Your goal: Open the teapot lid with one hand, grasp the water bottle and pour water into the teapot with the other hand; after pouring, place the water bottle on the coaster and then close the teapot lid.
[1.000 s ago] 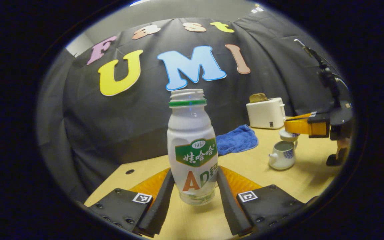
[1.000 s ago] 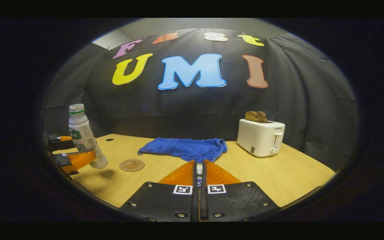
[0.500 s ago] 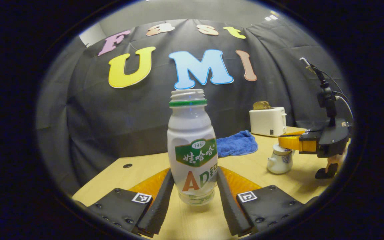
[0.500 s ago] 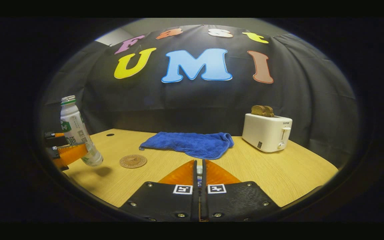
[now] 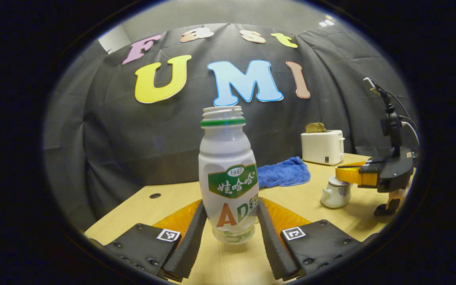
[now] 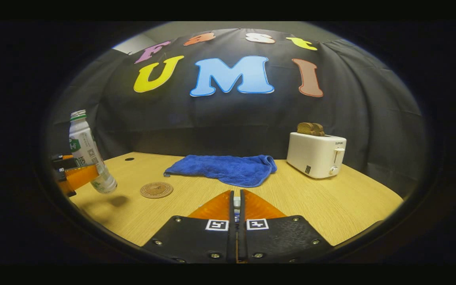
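The left gripper (image 5: 228,233) is clamping the water bottle (image 5: 228,174) by its lower body, holding it upright and lifted clear of the table (image 6: 342,206), off to the side of the coaster (image 6: 156,190). Across the last second, the right gripper (image 5: 350,174) has been coming down with the lid (image 5: 338,182), which is now sitting on the teapot (image 5: 335,196) or just about. Its fingers are closed tight, seemingly on the lid's knob. The pot is closing (oddly, I think) with the bottle not yet on its coaster.
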Motion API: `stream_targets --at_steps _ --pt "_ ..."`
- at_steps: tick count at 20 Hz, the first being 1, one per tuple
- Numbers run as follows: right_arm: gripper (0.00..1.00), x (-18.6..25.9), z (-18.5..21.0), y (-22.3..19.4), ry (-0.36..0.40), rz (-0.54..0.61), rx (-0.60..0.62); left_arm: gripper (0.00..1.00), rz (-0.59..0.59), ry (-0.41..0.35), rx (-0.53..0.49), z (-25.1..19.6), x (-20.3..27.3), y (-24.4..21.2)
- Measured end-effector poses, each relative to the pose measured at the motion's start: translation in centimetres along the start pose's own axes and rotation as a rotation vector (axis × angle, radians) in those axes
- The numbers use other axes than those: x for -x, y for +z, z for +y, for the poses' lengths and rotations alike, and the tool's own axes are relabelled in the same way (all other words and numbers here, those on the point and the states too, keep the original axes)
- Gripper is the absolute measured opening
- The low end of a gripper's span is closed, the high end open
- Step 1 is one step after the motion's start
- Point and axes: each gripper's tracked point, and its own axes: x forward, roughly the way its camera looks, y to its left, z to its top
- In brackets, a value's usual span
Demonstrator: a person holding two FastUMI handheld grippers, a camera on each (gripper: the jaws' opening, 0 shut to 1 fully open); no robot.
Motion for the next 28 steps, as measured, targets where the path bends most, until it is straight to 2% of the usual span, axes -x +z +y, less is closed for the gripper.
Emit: stream_targets --at_steps 5,9,12,13,14,15,16,17,18,19,20,21,22,23,24,25,26,27,28 --pt "0.02 0.0 0.1 -0.1 -0.004 -0.002 -0.004 0.84 -0.001 0.009 0.023 0.4 0.3 0.0" --pt "0.07 0.0 0.5 -0.2 0.010 -0.008 -0.008 0.84 0.008 0.014 0.040 0.6 0.3 -0.3" --pt "0.23 0.2 0.8 -0.4 0.023 -0.014 -0.014 0.84 0.011 0.015 0.044 0.5 0.2 -0.5" --pt "0.45 0.2 1.0 -0.3 0.031 -0.018 -0.015 0.84 0.013 0.017 0.042 0.5 0.1 -0.4" --pt "0.48 0.2 1.0 -0.3 0.032 -0.025 -0.014 0.84 0.014 0.018 0.040 0.4 0.0 -0.5" --pt "0.32 0.3 0.9 0.0 0.029 -0.035 -0.009 0.84 0.014 0.019 0.041 0.5 -0.1 -0.4" --pt "0.32 0.4 0.9 0.2 0.028 -0.046 -0.003 0.84 0.015 0.019 0.044 0.3 -0.5 -0.4" --pt "0.14 0.6 1.0 0.7 0.030 -0.061 0.001 0.84 0.017 0.019 0.045 0.3 -0.8 -0.4" --pt "0.15 0.8 1.1 1.2 0.029 -0.083 0.006 0.84 0.023 0.021 0.043 0.2 -1.3 -0.7" --pt "0.15 1.2 1.0 1.9 0.025 -0.106 0.014 0.78 0.029 0.023 0.043 0.3 -1.7 -0.7" --pt "0.15 1.4 1.0 2.4 0.020 -0.127 0.025 0.78 0.036 0.024 0.045 0.1 -2.3 -0.9" --pt "0.14 1.6 1.1 2.9 0.019 -0.146 0.037 0.84 0.044 0.024 0.050 0.1 -2.8 -1.1" --pt "0.32 1.8 1.2 3.4 0.017 -0.162 0.048 0.78 0.051 0.024 0.056 0.0 -3.6 -1.3" --pt "0.33 1.9 1.2 3.8 0.016 -0.173 0.057 0.78 0.058 0.026 0.062 0.1 -4.2 -1.5" --pt "0.33 2.1 1.3 4.2 0.016 -0.187 0.064 0.84 0.063 0.026 0.066 -0.1 -5.0 -1.6" --pt "0.33 2.2 1.3 4.5 0.017 -0.196 0.072 0.79 0.066 0.028 0.069 0.0 -5.5 -1.7" --pt "0.32 2.4 1.4 4.8 0.015 -0.205 0.079 0.78 0.068 0.027 0.072 -0.1 -6.4 -1.7" --pt "0.33 2.5 1.4 5.1 0.015 -0.212 0.083 0.84 0.069 0.023 0.077 -0.1 -7.1 -1.5" --pt "0.33 2.5 1.3 5.2 0.017 -0.218 0.082 0.84 0.069 0.015 0.084 -0.4 -8.1 -1.4"
